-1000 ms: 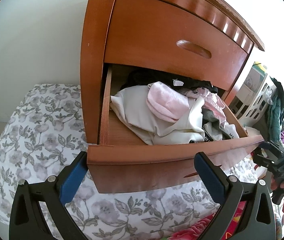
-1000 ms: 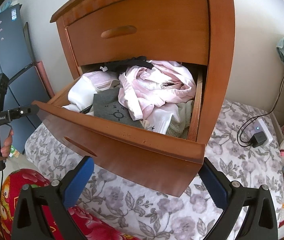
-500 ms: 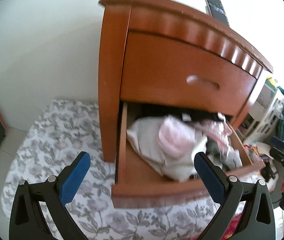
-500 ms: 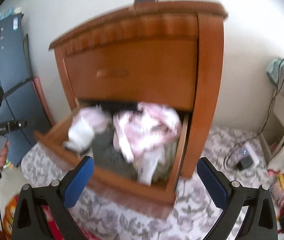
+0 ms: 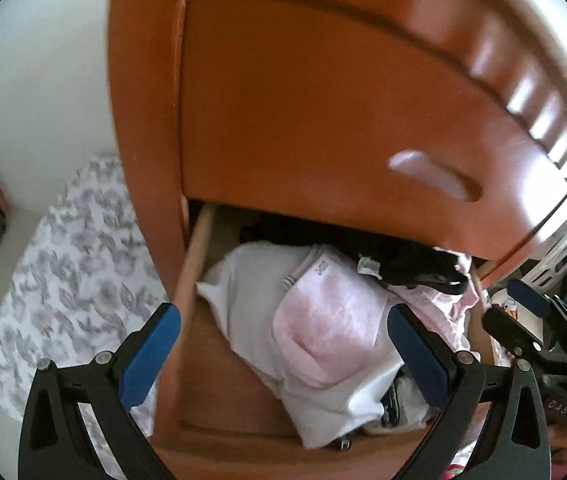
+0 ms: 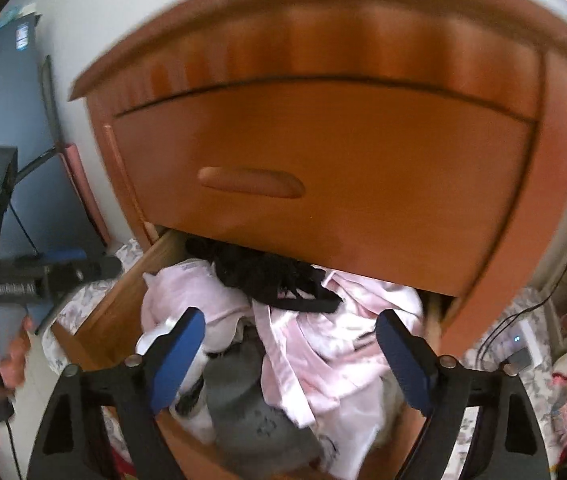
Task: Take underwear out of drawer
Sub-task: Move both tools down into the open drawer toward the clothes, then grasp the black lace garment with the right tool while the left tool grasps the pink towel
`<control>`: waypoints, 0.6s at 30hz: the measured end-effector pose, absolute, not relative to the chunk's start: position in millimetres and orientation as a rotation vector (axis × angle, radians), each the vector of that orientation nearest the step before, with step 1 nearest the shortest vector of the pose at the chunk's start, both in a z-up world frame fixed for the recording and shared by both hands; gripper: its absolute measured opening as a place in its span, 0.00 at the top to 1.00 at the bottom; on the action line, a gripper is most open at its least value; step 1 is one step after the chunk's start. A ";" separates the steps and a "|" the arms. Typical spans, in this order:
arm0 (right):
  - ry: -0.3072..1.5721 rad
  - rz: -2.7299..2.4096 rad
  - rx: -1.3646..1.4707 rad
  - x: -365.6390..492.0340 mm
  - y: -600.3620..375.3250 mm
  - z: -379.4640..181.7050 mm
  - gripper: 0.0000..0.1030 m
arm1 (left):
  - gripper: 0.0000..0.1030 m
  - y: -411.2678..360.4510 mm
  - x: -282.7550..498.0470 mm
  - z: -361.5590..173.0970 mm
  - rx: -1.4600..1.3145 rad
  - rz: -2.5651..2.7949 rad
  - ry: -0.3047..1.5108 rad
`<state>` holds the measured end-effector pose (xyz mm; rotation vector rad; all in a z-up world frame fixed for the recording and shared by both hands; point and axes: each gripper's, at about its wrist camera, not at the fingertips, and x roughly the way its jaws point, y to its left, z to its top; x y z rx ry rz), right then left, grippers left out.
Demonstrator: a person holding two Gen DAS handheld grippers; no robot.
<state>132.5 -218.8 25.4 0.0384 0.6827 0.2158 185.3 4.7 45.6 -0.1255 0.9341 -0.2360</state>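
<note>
**Drawer open, nothing lifted yet**

The lower drawer [image 6: 95, 320] of the wooden nightstand [image 6: 323, 152] stands pulled out, so the opening step looks done; the taking-out has not begun, judging by the heap of clothes still lying inside. In the right wrist view the right hand-held gripper [image 6: 289, 346] hangs over the pile at lower centre, its jaws closing from wide apart; pink fabric [image 6: 323, 344] lies between them, though the pads do not yet press on it. A black garment [image 6: 275, 284], likely underwear, sits at the back of the drawer under the closed upper drawer front; a grey piece [image 6: 251, 412] lies nearer the front. In the left wrist view the left hand-held gripper [image 5: 283, 344] stands spread wide and empty above a white and pink bundle [image 5: 315, 344]. What remains: pinching one item, lifting it clear; the tangled pile may drag neighbours along.
</note>
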 end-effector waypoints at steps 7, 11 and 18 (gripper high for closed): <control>0.751 0.210 0.040 174.4 -203.8 6.9 0.32 | 0.00 -4.9 198.3 25.5 -0.135 -0.235 0.962; 0.764 0.222 -0.008 188.5 -189.7 1.1 0.42 | 0.00 -4.8 199.6 21.1 -0.137 -0.220 0.955; 0.822 0.241 -0.019 205.7 -176.3 -10.3 0.69 | 0.00 0.5 204.6 13.1 -0.166 -0.245 0.954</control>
